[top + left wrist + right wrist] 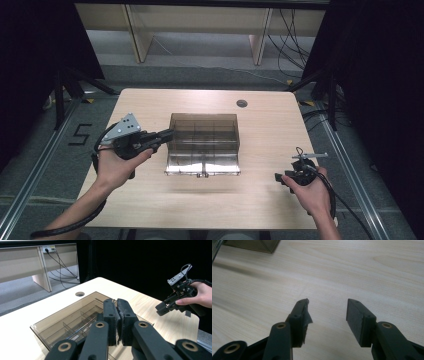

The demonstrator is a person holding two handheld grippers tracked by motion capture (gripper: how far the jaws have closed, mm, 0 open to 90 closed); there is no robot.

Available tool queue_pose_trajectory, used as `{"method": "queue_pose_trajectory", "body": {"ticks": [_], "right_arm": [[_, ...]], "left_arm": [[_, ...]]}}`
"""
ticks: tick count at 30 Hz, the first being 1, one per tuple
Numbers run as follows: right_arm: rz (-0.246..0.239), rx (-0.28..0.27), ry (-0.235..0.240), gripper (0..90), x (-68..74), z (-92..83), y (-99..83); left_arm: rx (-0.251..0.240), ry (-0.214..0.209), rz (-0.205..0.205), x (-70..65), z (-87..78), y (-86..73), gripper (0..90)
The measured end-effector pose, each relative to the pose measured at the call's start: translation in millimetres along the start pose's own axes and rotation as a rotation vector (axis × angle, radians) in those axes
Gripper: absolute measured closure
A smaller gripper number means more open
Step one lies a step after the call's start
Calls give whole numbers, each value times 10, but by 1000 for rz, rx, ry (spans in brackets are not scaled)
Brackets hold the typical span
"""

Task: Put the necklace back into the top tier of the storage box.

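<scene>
High view: left gripper (169, 133) closed beside organizer box (202, 145); right gripper (278, 177) spread apart

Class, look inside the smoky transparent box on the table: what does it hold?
The box shows only thin dividers forming compartments, with no items visible. The left gripper covers its near part.

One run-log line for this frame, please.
left gripper: shut, empty, at organizer box's left wall | right gripper: open, empty, over table

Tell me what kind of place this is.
Likely a lab data-collection rig, not a home: a bare wooden table holding one clear divider box, black curtains on both sides, loose cables along the floor.
</scene>
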State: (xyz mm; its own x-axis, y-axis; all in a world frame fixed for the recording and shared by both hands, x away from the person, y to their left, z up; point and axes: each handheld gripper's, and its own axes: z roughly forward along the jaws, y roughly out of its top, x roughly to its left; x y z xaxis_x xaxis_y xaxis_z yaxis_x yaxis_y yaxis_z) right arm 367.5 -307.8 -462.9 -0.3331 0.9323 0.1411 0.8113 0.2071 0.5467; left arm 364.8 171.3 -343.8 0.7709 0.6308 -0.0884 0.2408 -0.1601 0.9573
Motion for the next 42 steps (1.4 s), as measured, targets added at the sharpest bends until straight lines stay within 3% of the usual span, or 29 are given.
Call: {"method": "queue_pose_trajectory", "body": {"ticks": [11, 20, 33, 35, 36, 38, 42], "right_arm": [[5, 3, 1, 527, 3, -2, -1], [1, 0, 0, 527, 1, -2, -1], [5, 4, 2, 527, 3, -1, -1], [0, 0, 1, 527, 1, 0, 0], [0, 0, 0, 527, 1, 0, 0], [0, 0, 1, 527, 0, 0, 0], [0, 1, -3, 527, 1, 3, 1]], "left_arm": [[44, -8, -2, 37, 101, -105, 856], [115, -5, 13, 58, 170, -182, 855], [247, 15, 49, 51, 292, -266, 855], [277, 16, 54, 57, 308, -269, 855], [313, 9, 75, 72, 315, -270, 855], [325, 7, 54, 62, 349, -291, 855], [389, 2, 74, 68, 390, -312, 855]]}}
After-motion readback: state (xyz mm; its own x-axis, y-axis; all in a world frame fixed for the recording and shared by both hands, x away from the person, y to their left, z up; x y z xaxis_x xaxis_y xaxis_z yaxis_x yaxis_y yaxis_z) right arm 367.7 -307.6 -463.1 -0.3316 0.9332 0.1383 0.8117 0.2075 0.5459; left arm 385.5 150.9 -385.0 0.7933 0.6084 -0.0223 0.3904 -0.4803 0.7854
